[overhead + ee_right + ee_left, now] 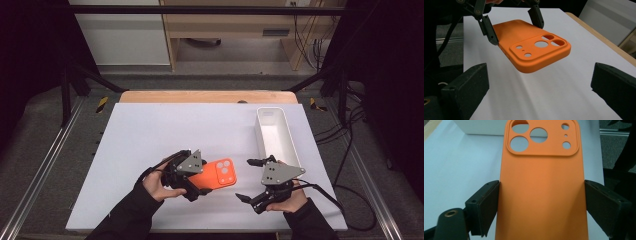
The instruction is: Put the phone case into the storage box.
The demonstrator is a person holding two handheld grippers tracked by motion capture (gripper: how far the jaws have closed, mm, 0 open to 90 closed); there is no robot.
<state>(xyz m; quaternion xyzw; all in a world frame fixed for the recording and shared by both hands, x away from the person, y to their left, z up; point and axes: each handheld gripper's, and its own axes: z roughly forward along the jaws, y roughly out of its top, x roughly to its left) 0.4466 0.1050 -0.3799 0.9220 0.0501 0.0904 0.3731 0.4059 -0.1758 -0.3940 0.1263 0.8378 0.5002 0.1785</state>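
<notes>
White mat [150, 135] covers the table; white bin [275, 135] by its right edge. L gripper [192, 192] near front edge, jaws clamped on orange case [220, 173] by its long sides, held above mat. R gripper [248, 180] just right of case, jaws wide apart, nothing between.

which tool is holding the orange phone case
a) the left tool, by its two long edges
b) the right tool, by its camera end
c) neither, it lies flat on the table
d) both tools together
a: the left tool clamps the orange phone case across its long edges and holds it above the white table, while the right tool stands open and apart from it.
</notes>
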